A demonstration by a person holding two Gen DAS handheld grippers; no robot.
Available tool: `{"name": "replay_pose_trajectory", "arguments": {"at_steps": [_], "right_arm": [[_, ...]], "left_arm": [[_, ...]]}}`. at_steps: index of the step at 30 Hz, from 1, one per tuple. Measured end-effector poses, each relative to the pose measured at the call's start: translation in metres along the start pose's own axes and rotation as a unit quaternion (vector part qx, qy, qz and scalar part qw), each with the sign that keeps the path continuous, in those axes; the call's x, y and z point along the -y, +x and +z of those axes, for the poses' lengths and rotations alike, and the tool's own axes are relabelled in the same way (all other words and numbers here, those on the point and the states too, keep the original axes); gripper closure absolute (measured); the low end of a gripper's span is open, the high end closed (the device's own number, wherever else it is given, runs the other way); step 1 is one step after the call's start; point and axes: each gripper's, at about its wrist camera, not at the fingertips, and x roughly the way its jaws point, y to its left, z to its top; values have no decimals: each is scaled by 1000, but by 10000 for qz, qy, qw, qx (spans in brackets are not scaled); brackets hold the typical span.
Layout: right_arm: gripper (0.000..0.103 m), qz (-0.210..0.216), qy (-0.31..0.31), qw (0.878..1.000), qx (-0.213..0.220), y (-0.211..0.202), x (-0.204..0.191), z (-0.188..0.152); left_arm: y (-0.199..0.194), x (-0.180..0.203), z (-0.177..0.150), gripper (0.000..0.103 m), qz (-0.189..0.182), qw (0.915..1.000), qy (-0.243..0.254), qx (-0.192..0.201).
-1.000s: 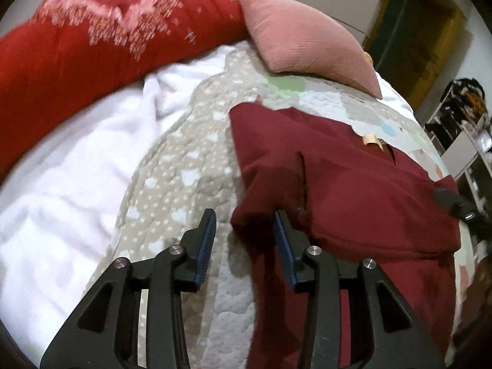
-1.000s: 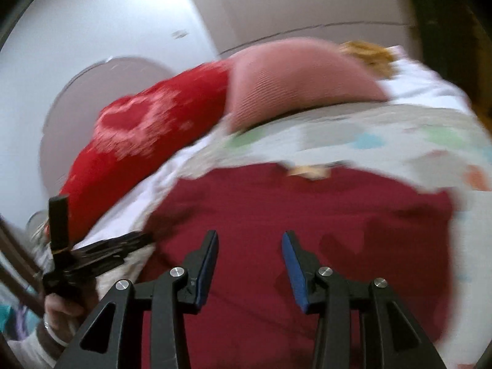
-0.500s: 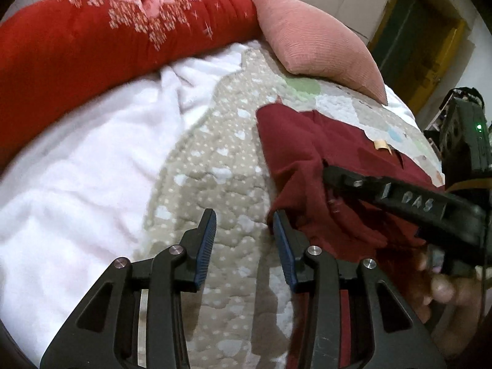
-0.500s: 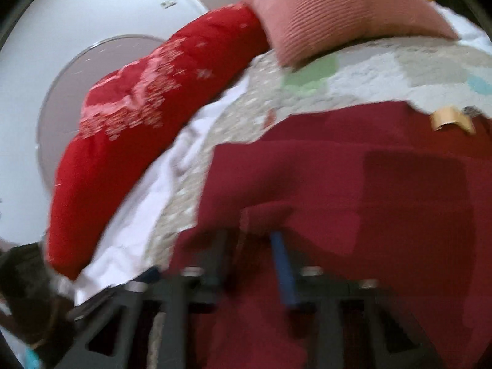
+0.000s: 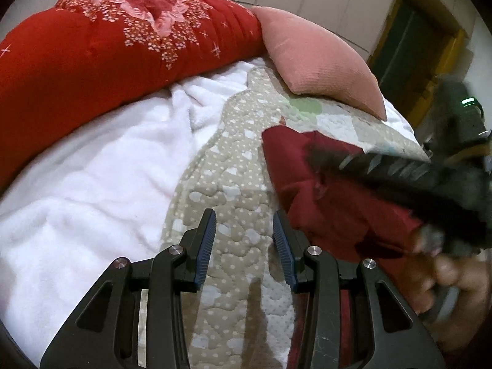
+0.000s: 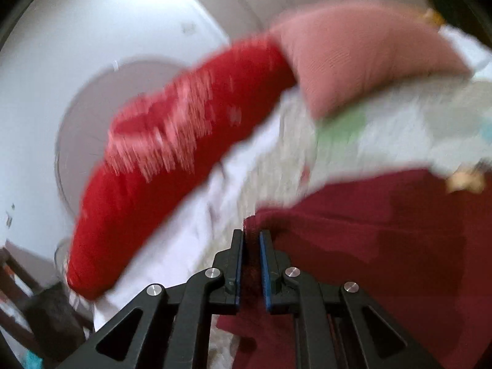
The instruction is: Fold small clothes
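A dark maroon garment (image 5: 332,212) lies on the patterned quilt (image 5: 233,166), bunched at its left edge. My left gripper (image 5: 244,230) hovers open over the bare quilt, its right fingertip just beside the garment's left edge, nothing between the pads. My right gripper (image 5: 384,169) reaches in from the right, blurred, across the garment. In the right wrist view its jaws are closing tight on the garment's (image 6: 384,233) left edge, and maroon cloth is pinched between the pads of the right gripper (image 6: 251,236). A tan label (image 6: 464,180) shows at the garment's far edge.
A big red duvet (image 5: 107,46) and a pink cushion (image 5: 316,61) lie at the bed's far side. White fleece blanket (image 5: 92,184) covers the left. A person's hand (image 5: 452,276) holds the right gripper's handle. A dark doorway (image 5: 418,46) is at the back right.
The right gripper swept left over the garment and shut on its left edge, bunching the cloth. The left gripper stayed open, drifting slightly left off the garment.
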Motion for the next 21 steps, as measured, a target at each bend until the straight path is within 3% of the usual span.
{"name": "replay_pose_trajectory", "arguments": {"at_steps": [2,4,6,9,11,15,18,20,21], "right_arm": [[85,-27,169,9993,-343,10,10,-12],[69,-20,210,9996,-180,-9,18,-21],[66,-258,82,9996,75,-47,26,-30],[66,-1129,-182,9919,546,-112,46,-44],[66,-1757,-188,9806,843,-155,71,-53],[66,-2967,197,9531,558,-207,136,-77],[63,-2717,531,9565,923,-249,158,-104],[52,-2831,474,9530,970,-262,162,-121],[51,-2866,387,9530,905,-261,162,-126]], "left_arm": [[1,3,-1,65,-20,10000,70,9],[0,6,-2,65,-38,9999,148,39],[-2,9,-3,65,-97,9998,184,61],[-3,15,-4,65,-176,9996,218,67],[-2,19,-6,65,-186,9995,260,65],[-1,29,-10,65,-173,9992,368,9],[0,43,-8,65,-324,9986,416,-66],[0,56,-5,65,-391,9980,491,-71],[0,65,-3,65,-411,9976,552,-40]]}}
